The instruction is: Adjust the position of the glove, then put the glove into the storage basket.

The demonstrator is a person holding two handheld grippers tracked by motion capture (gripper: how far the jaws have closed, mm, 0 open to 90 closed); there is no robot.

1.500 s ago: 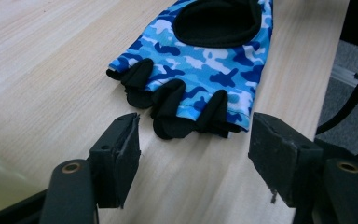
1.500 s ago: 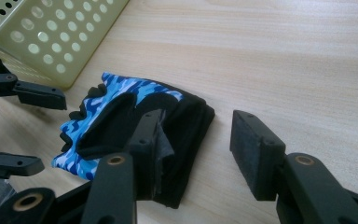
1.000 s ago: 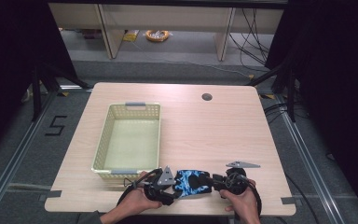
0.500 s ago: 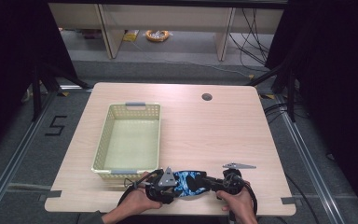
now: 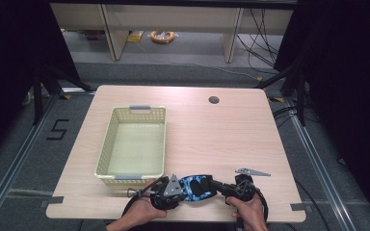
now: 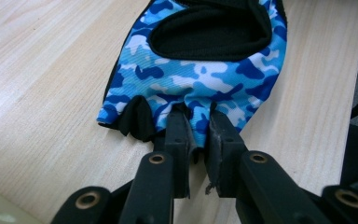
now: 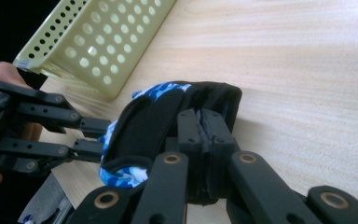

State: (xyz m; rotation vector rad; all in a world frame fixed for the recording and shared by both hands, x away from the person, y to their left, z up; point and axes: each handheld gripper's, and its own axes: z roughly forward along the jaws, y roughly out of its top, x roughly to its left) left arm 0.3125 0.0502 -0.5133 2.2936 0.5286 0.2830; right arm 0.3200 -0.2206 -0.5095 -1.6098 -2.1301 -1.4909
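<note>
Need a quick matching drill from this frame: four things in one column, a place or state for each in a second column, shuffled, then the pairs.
Things:
1. glove
2. basket
3. left tongs
4. right tongs

Places or states:
A. shut on the black cuff end
B. near table edge, gripped at both ends
C. empty, on the table's left half
D. shut on the blue camouflage finger end

Pairs: 1-B, 2-C, 3-D, 4-A

Glove (image 5: 195,186) on table (image 5: 221,134), between both tools, basket (image 5: 133,142) behind-left
</note>
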